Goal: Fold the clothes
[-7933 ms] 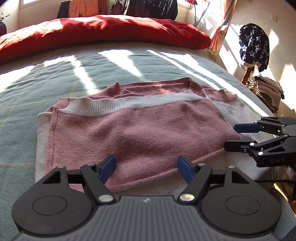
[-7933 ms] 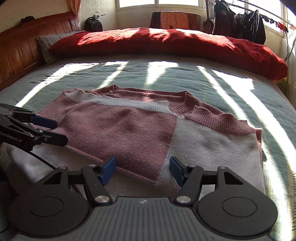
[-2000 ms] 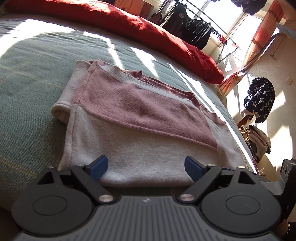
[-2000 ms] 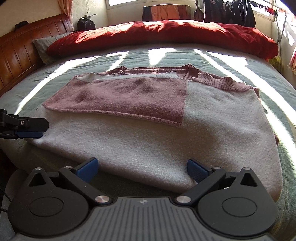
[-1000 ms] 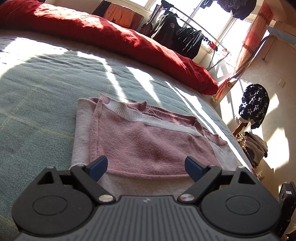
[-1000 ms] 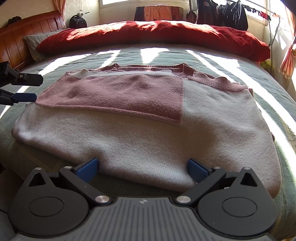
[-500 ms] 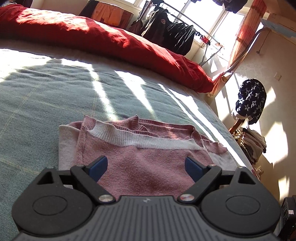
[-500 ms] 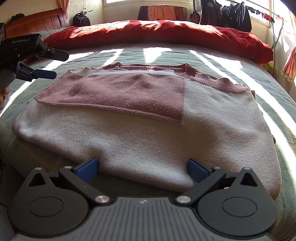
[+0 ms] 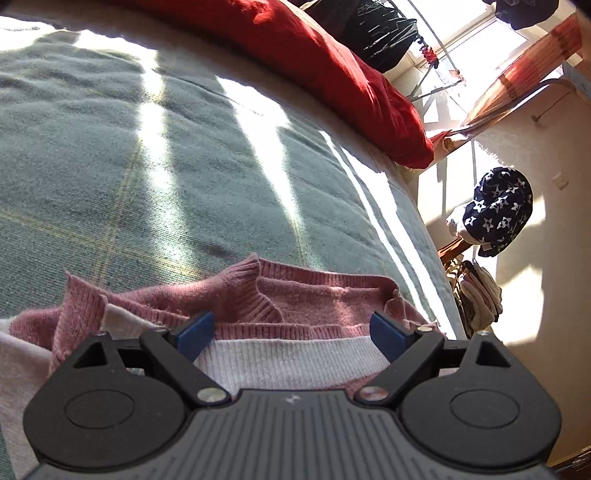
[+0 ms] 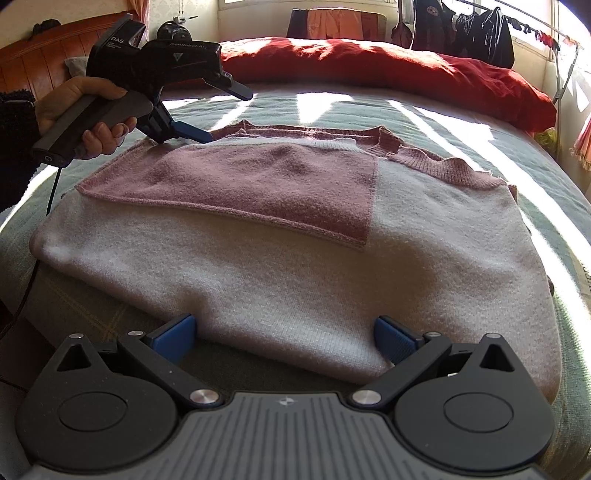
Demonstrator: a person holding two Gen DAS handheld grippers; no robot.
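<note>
- Nearest to me, the right gripper [image 10: 284, 338] sits low at the near edge of the bed [image 10: 461, 122]. Its blue jaws are wide apart and hold nothing. It has not moved at all.
- The near hem of the sweater [image 10: 295, 266] lies right in front of those jaws, but I don't see them pinching it.
- The sweater lies flat on the green blanket [image 9: 110, 155]. It is pink and pale, and one pink part is already folded over the top.
- A moment ago the left gripper [image 9: 291, 334] was down at the near side of the sweater. Now it has gone across to the far corner, up by the neck [image 9: 325, 295].
- Its jaws are wide open too, with nothing in them. One blue finger [image 10: 194, 134] looks very close to the cloth there, maybe touching.
- A hand [image 10: 92, 118] holds it by the handle.
- I think this means the next fold starts from the top: grab near the neck and bring it over.
- Far away are the long red duvet [image 10: 406, 70] and dark clothes hanging [image 10: 461, 29] by the window.
</note>
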